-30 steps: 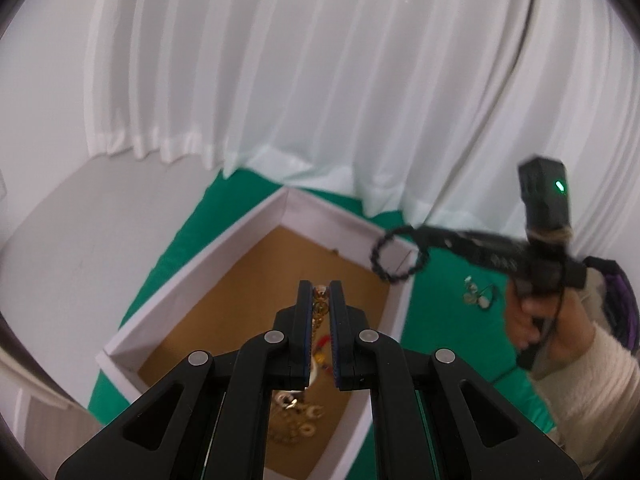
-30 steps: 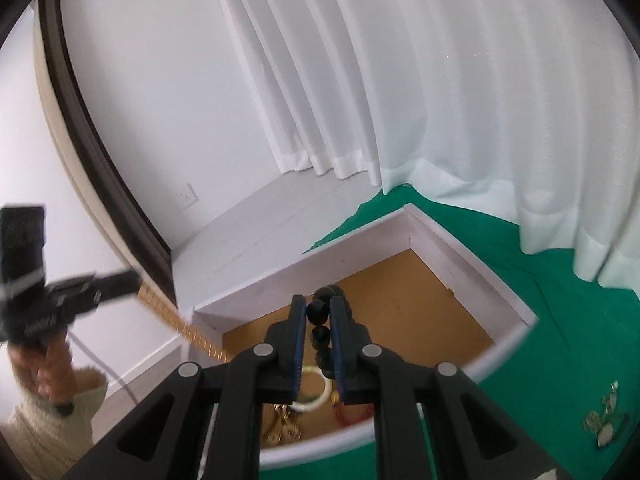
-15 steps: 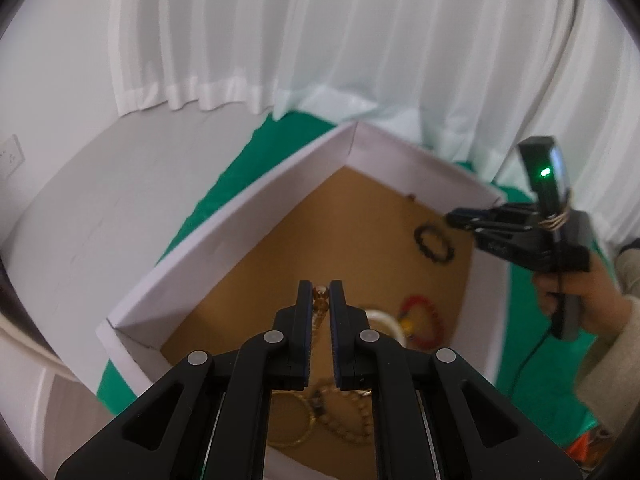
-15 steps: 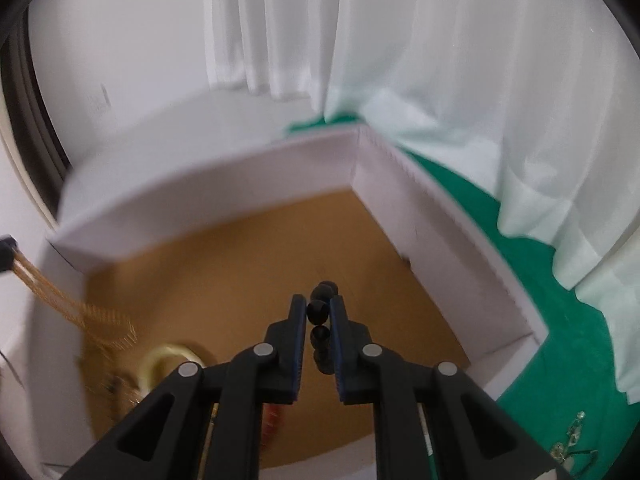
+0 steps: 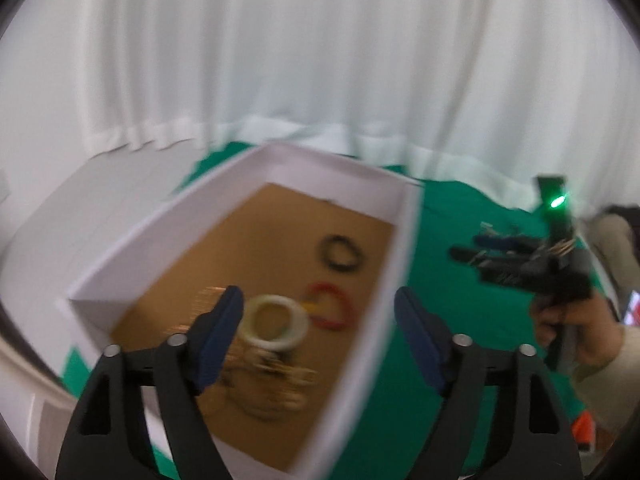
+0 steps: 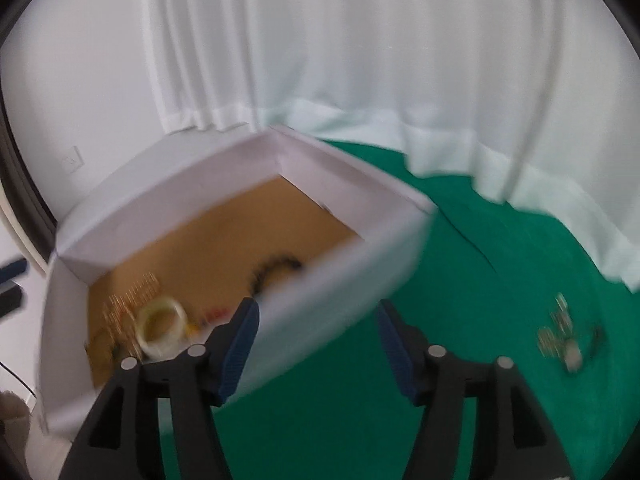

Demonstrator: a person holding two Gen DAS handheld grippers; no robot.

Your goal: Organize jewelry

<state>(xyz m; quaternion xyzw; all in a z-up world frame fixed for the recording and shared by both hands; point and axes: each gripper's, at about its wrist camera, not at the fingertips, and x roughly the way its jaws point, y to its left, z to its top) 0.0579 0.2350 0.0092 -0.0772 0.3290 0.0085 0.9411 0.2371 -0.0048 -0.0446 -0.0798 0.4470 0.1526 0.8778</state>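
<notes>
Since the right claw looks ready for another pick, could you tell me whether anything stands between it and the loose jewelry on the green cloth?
Nothing visible does. The right claw, jaws opening and empty, hangs over the box's near wall. The loose jewelry lies to its right on bare green cloth, though the picture is blurred.

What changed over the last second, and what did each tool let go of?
The left tool released its gold chain and the right tool its black beaded bracelet; both pieces now lie in the white cardboard box, and both tools' jaws are opening with nothing between them. The cream bangle and red bracelet stayed put.
</notes>
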